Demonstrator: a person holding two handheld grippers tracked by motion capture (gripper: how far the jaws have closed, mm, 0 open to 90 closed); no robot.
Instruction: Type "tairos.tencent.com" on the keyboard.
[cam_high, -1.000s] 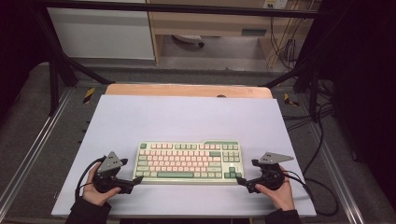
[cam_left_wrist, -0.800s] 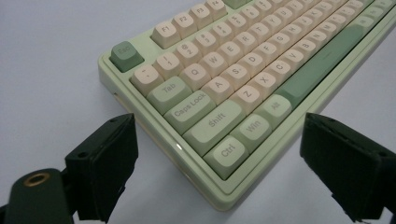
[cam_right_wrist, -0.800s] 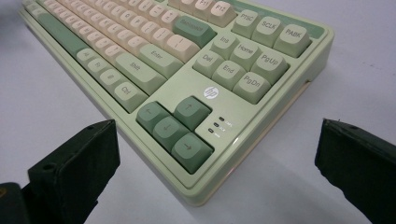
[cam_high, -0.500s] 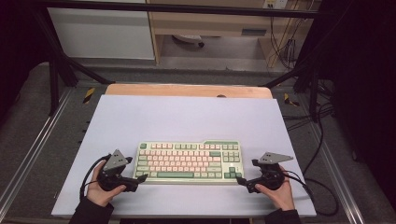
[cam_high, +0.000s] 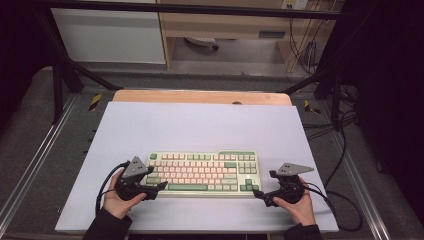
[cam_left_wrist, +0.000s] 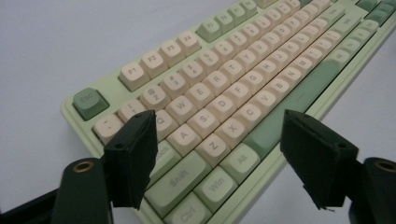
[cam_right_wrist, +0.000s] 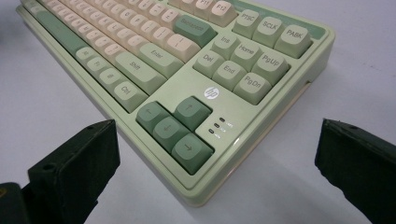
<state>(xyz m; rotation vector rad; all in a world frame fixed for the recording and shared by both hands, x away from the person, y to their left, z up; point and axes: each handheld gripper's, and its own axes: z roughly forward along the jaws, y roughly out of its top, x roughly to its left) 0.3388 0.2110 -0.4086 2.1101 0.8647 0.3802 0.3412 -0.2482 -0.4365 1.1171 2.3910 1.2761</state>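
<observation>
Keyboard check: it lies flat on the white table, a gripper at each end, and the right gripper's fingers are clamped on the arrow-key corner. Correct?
Not quite. The right gripper is open: its fingers stand apart on either side of the keyboard corner without touching it, as the right gripper view shows. The rest holds.

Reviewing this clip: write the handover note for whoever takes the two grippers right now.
Left gripper: at the keyboard's near-left corner, jaws just been closing, corner between them, pads not pressing yet.
Right gripper: open at the near-right corner, beside the arrow keys, apart from the case.
Keyboard lies flat on the white table.
Done: both grippers placed.
Left: probably grip both ends.
</observation>
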